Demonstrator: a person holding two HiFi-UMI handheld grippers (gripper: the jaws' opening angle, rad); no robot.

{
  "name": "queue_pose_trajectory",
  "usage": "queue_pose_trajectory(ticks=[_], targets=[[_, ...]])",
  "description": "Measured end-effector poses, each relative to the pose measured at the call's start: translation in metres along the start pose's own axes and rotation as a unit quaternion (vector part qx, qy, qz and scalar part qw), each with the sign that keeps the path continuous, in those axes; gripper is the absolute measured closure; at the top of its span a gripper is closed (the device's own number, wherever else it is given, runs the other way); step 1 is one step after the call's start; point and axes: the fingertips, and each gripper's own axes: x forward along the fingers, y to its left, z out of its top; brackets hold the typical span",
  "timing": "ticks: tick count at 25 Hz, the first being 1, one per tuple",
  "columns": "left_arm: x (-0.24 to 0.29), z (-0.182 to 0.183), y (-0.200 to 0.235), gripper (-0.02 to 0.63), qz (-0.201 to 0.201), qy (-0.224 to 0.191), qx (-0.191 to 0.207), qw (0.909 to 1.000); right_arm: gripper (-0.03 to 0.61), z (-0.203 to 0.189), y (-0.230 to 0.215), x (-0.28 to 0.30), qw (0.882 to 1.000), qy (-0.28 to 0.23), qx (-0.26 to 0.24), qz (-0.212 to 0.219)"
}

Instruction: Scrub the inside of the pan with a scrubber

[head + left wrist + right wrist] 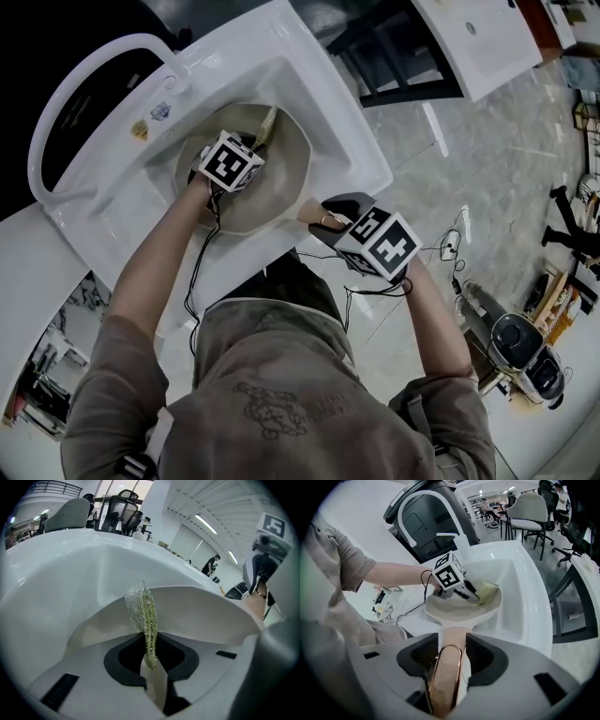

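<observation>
A beige pan (246,192) sits in the white sink (309,89), tilted, with its wooden handle (313,215) pointing toward me. My right gripper (330,216) is shut on that handle (446,667), which runs between its pads with a copper loop on top. My left gripper (255,139) reaches into the pan and is shut on a yellow-green scrubber (269,122) with silver mesh. In the left gripper view the scrubber (143,613) stands on edge between the jaws against the pan's inner wall (201,616). The right gripper view shows the left gripper (471,595) and scrubber (489,591) inside the pan (454,610).
The sink's far rim (281,28) and right wall (525,597) surround the pan closely. A dark appliance with a white hoop handle (84,103) stands to the sink's left. Black cables (202,272) hang from the grippers. Office chairs (529,517) and floor clutter lie beyond.
</observation>
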Motion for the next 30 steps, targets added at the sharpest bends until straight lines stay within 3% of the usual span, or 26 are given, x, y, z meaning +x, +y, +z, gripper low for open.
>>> queue_pose_trajectory(ticks=[5,9,16,19,22,24,27,30], targets=[[0.005,0.01,-0.039,0.548,-0.065,0.001,0.031,0.9974,0.391,-0.001,0.0,0.0,1.0,0.001,0.001,0.001],[0.0,0.011,-0.073,0.548,-0.128,0.014,0.062,0.9897,0.394,-0.001,-0.004,0.0,1.0,0.0,-0.004,-0.005],[-0.027,-0.01,-0.123,0.549,-0.255,0.064,0.132,0.9558,0.397,-0.001,-0.006,0.001,1.0,-0.002,-0.006,-0.013],[-0.043,-0.023,-0.134,0.549,-0.297,0.082,0.152,0.9392,0.397,-0.001,-0.005,0.003,1.0,-0.002,-0.006,-0.013],[-0.064,-0.043,-0.141,0.549,-0.338,0.12,0.176,0.9165,0.397,-0.002,-0.006,0.002,1.0,-0.001,-0.007,-0.014],[-0.075,-0.054,-0.14,0.549,-0.35,0.139,0.182,0.9085,0.397,-0.003,-0.008,0.001,1.0,0.001,-0.008,-0.013],[-0.089,-0.059,-0.129,0.549,-0.343,0.139,0.169,0.9136,0.397,-0.003,-0.01,0.002,1.0,0.002,-0.013,-0.015],[-0.103,-0.056,-0.122,0.549,-0.325,0.121,0.143,0.927,0.397,-0.005,-0.01,0.002,1.0,0.005,-0.019,-0.017]])
